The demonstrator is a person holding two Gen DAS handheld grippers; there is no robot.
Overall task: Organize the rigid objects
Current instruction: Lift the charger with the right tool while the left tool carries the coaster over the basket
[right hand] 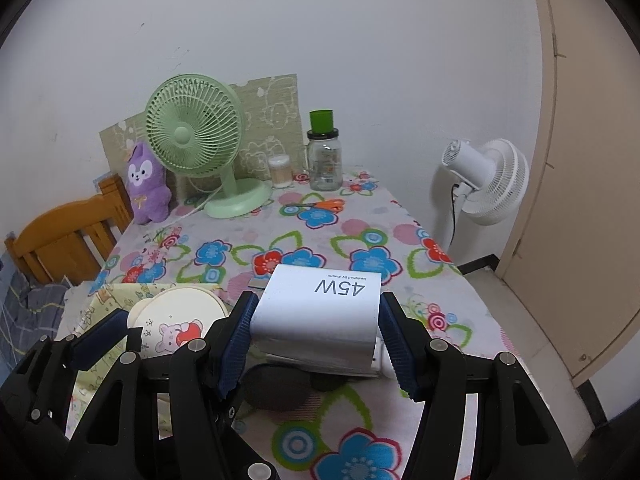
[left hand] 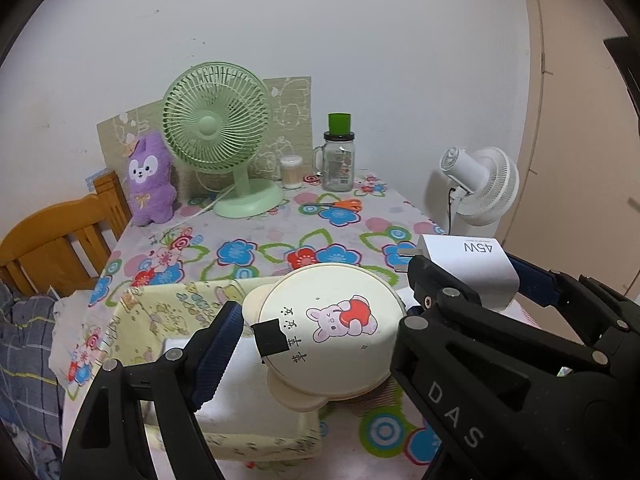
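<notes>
The charger [right hand: 320, 312], a white block marked 45W, sits clamped between the two blue pads of the right tool [right hand: 316, 344], held clear above the worktop [right hand: 360, 240]; its prongs point away from the tool. Under it lie a dark rounded thing and a white piece, too hidden to name.

The left tool [left hand: 320, 320] stands wide, its pads on either side of a cream lid [left hand: 328, 332] with ears and a rabbit print. The near-left pad [left hand: 218, 352] touches the lid's edge beside a black tab; the other pad is hidden behind the right tool's black frame, so the grip looks firm but I cannot be sure of that side. The lid tilts toward the camera and hangs over a yellow fabric bin [left hand: 168, 308], which sits just below and to the left of this tool. In the left view the charger shows to the right of the lid, close beside it.

Far ahead of both tools, at the wall, stand a green fan [right hand: 196, 136], a purple plush [right hand: 144, 184] left of it, a small tub of swabs [right hand: 279, 170] and a glass jar [right hand: 325, 160] with a green cap. Orange scissors [right hand: 328, 205] lie in front of the jar. A white fan [right hand: 488, 180] stands off the worktop's right edge, a wooden chair [right hand: 60, 236] off its left.
</notes>
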